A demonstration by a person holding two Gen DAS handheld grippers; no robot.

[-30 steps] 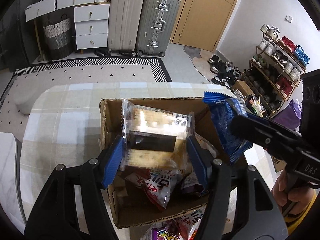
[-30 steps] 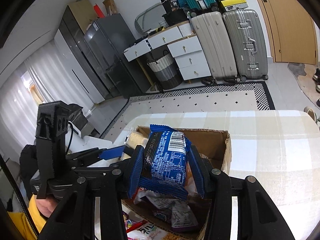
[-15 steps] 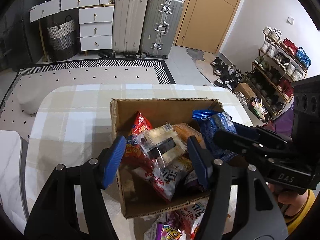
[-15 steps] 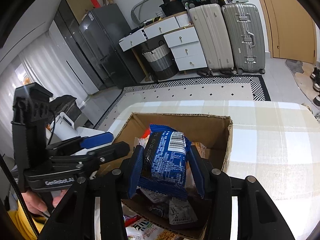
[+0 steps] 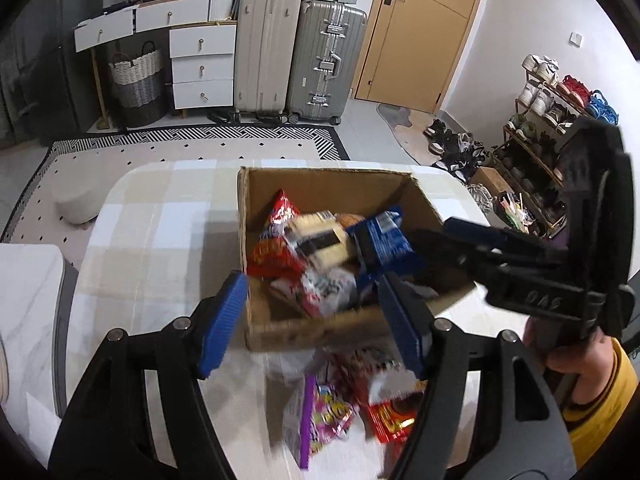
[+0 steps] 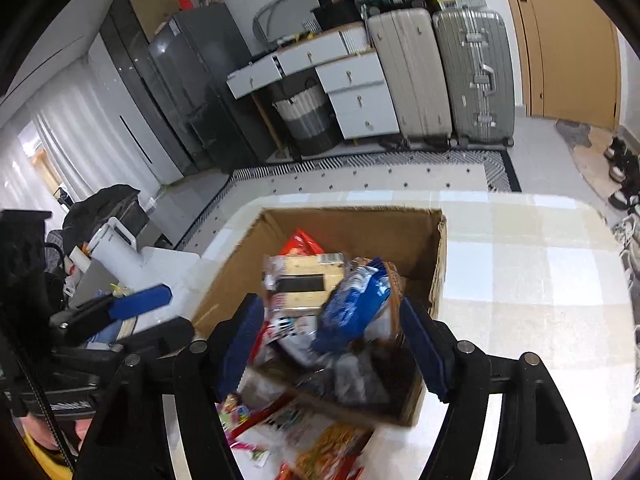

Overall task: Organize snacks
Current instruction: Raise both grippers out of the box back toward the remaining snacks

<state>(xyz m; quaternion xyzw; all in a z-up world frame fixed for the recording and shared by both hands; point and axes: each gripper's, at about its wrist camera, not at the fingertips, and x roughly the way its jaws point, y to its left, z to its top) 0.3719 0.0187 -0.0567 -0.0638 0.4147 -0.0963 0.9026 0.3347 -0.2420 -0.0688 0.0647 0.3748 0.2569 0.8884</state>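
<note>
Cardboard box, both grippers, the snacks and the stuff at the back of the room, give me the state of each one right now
cardboard box: open-topped, upright, holding snacks
blue packet: lying in the box, released
cracker pack: lying in the box
left gripper: open, empty
right gripper: open, empty
loose snacks: on the table, outside the box
top drawer: pulled open
door: closed

The left gripper (image 5: 312,320) is filling the bottom of its own wrist view with both blue fingers (image 5: 222,322) spread wide and nothing between them, and it is also showing at the left edge of the right wrist view. The right gripper (image 6: 334,350) is sitting low in its own view, its jaws likewise standing apart and gripping nothing. At the right edge of the left wrist view, the right hand (image 5: 560,344) is wrapping around that gripper's black handle.
</note>
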